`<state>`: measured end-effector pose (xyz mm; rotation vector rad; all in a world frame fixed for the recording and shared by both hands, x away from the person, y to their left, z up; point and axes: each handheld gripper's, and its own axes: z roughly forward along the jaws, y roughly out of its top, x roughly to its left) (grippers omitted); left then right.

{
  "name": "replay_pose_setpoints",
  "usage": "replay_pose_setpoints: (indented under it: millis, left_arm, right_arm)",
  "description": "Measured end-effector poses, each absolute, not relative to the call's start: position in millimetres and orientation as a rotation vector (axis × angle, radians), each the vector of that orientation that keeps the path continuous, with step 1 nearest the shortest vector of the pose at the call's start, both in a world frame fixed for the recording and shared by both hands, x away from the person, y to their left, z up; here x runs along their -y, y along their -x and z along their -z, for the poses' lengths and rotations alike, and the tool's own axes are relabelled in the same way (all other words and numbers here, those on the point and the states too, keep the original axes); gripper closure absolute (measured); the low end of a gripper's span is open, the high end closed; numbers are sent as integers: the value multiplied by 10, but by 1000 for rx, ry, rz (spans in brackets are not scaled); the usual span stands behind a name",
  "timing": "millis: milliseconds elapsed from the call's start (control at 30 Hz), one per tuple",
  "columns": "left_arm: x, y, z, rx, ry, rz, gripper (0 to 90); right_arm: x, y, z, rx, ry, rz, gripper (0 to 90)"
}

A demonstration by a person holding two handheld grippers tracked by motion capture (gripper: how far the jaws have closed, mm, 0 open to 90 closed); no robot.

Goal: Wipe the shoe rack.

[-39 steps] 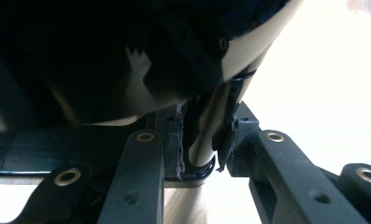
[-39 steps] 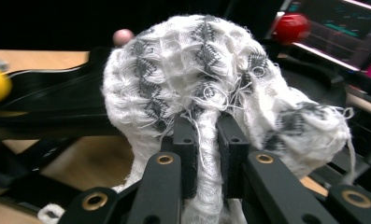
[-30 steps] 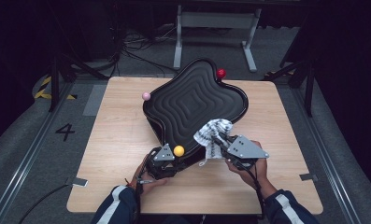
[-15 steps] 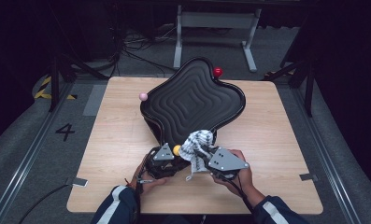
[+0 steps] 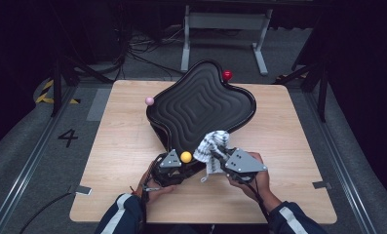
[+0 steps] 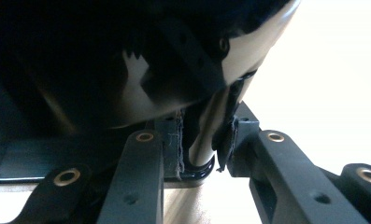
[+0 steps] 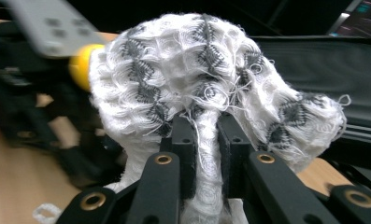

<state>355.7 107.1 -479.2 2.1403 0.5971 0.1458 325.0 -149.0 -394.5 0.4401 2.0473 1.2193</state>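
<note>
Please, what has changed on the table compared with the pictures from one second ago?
The right gripper, shut on the white cloth, carried it left along the near edge of the black tray, up beside the yellow ball. The left gripper stayed clamped on the tray's near rim. The pink ball and red ball kept their places.

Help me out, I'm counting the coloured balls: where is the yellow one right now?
In the high view the yellow ball sits at the near edge of the black tray, between the left gripper and the white cloth.
</note>
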Motion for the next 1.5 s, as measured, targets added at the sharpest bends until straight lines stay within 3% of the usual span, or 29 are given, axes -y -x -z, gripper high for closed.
replay_pose_setpoints:
  millis: [833,1233,1500]
  left_arm:
    - [-1081,-3585,4793,-581,-2138,-107,719]
    - [-1074,-3581,4792,-573,-2146,-115,720]
    - [-1073,-3577,4792,-575,-2144,-118,721]
  right_arm:
    - [2421,-3696,3529,-1764,-762,-1187,796]
    - [2429,-3889,3374,-1769,-768,-1119,800]
    - [2304,-3712,3411,-1820,-672,-1126,799]
